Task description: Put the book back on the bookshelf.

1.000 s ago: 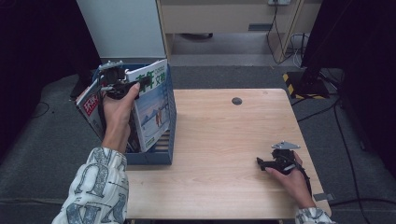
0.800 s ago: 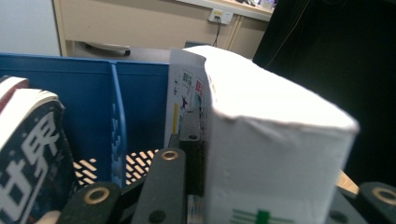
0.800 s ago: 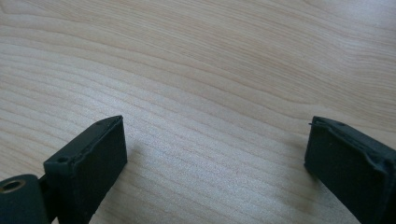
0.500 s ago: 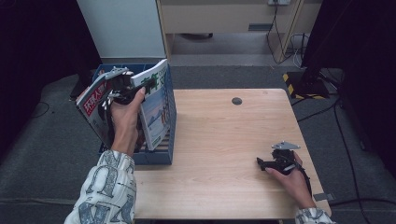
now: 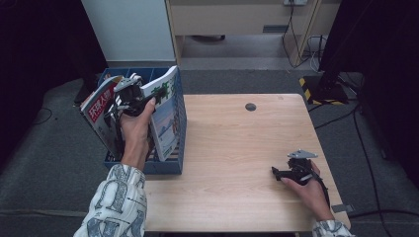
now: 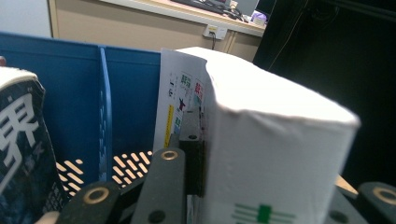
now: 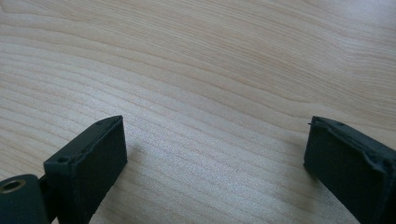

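- The blue crate (image 5: 170,165) hangs off the table's (image 5: 237,163) left edge, holding a red-titled magazine (image 5: 101,113).
- The left gripper (image 5: 129,96) pinches a green-and-white magazine (image 5: 165,116) inside the crate's right side.
- The right gripper (image 5: 291,173) rests right of the crate, jaws spread.

Blue plastic divided magazine crate (image 5: 168,165) at the left edge of the pale wooden worktop (image 5: 232,163), thick white-covered magazine (image 5: 165,116) standing in its right compartment, red-titled magazine (image 5: 101,116) leaning in its left, small dark round disc (image 5: 250,106) on the worktop's far side
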Tool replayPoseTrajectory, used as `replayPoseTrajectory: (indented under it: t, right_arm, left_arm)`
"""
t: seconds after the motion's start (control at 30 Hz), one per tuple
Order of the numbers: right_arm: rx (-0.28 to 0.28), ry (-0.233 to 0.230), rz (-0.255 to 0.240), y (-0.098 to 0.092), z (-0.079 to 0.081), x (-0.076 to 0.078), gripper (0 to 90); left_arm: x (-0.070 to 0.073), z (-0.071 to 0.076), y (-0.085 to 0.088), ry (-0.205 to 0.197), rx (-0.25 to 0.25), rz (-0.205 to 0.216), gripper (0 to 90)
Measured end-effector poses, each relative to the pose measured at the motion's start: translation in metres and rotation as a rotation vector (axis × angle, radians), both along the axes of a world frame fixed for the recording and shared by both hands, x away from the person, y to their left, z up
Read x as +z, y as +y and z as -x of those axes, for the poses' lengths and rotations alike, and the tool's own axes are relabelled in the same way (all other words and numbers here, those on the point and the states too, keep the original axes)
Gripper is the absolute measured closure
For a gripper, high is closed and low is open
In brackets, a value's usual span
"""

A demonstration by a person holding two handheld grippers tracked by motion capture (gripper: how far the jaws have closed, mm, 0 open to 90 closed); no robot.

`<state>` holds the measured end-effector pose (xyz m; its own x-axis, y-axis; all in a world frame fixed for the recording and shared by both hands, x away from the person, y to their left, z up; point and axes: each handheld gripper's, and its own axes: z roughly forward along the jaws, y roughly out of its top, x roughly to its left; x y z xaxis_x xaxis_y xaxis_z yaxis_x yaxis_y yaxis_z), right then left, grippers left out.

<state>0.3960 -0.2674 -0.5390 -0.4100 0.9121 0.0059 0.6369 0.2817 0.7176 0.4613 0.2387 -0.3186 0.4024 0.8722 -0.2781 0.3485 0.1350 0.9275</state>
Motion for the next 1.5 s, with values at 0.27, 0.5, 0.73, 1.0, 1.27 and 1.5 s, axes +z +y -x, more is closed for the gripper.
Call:
replayPoseTrajectory:
  t: [0.27,0.5,0.73,1.0,1.27,1.5]
  right_arm:
    - [-0.002,0.002,-0.001,0.0,0.0,0.0,6.0]
    - [0.0,0.002,0.002,0.0,0.0,0.0,6.0]
    - [0.0,0.003,0.002,0.0,0.0,0.0,6.0]
    - [0.001,0.004,0.002,0.0,0.0,0.0,6.0]
    - [0.001,0.005,0.001,0.0,0.0,0.0,6.0]
    - [0.001,0.005,0.001,0.0,0.0,0.0,6.0]
  left_arm:
    - [-0.016,0.002,0.002,0.004,0.005,-0.004,72.7]
    - [-0.027,0.0,0.0,0.017,0.001,0.005,72.5]
    - [-0.026,0.002,0.002,0.025,0.017,0.0,72.5]
    - [-0.023,0.009,0.005,0.062,0.023,-0.028,72.1]
    - [-0.019,0.017,0.013,0.107,0.033,-0.06,71.8]
    - [-0.017,0.02,0.013,0.126,0.028,-0.081,71.7]
